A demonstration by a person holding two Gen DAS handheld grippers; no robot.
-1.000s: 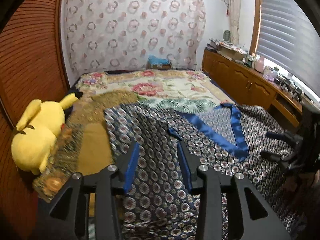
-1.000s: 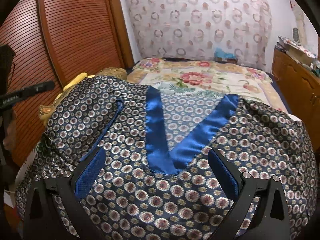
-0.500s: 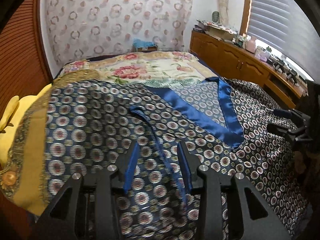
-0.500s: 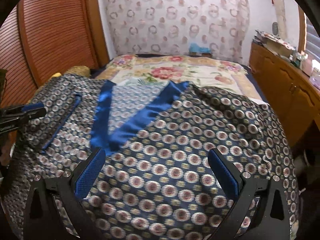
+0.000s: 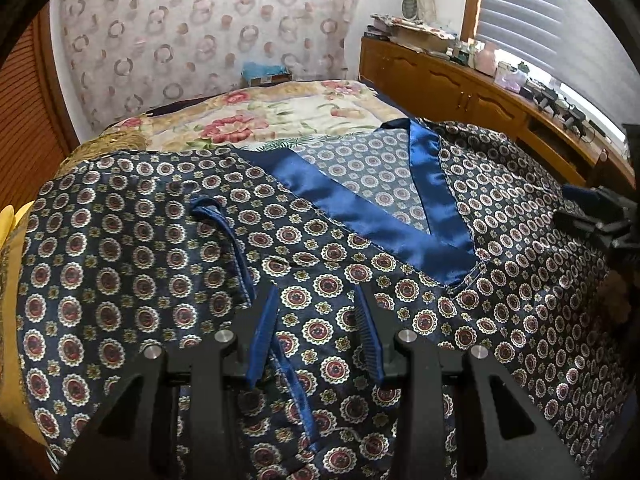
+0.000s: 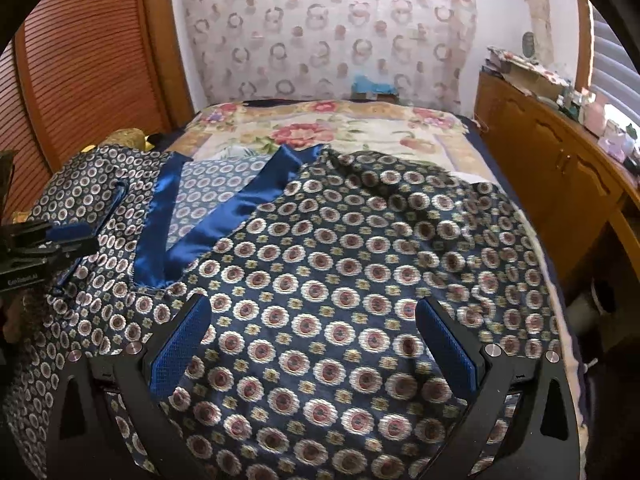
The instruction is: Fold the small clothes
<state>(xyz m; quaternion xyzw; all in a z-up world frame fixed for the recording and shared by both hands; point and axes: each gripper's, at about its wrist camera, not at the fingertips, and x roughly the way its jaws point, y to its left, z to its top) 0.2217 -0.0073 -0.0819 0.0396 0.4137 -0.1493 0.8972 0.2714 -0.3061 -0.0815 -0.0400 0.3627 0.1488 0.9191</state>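
Spreading over the near half of the bed [image 5: 304, 108], a navy patterned top [image 5: 132, 240] with a shiny blue V-neck band [image 5: 352, 216] lies face up, its medallion print running from the left edge of the bed to the right edge. At the bed's left edge a strip of yellow plush toy [image 5: 8, 224] shows beside the cloth, with a slatted wooden door [image 6: 84, 64] behind it. On the left chest of the top a blue-trimmed pocket edge [image 5: 236, 248] stands slightly raised and runs down between the fingers of the left gripper [image 5: 316, 332]. This gripper is narrowed to a small gap with the trim and some fabric lying in it; whether it pinches the cloth I cannot tell. Right of the neckline, the right gripper [image 6: 312, 332] hangs low over the right chest panel with its blue pads [image 6: 452, 344] spread wide and nothing between them but the cloth beneath. Beyond the top, the floral bedspread [image 6: 320, 128] covers the far half of the bed. Along the bed's right side runs a wooden cabinet [image 6: 560, 160] cluttered with small items, under a window blind [image 5: 548, 20].
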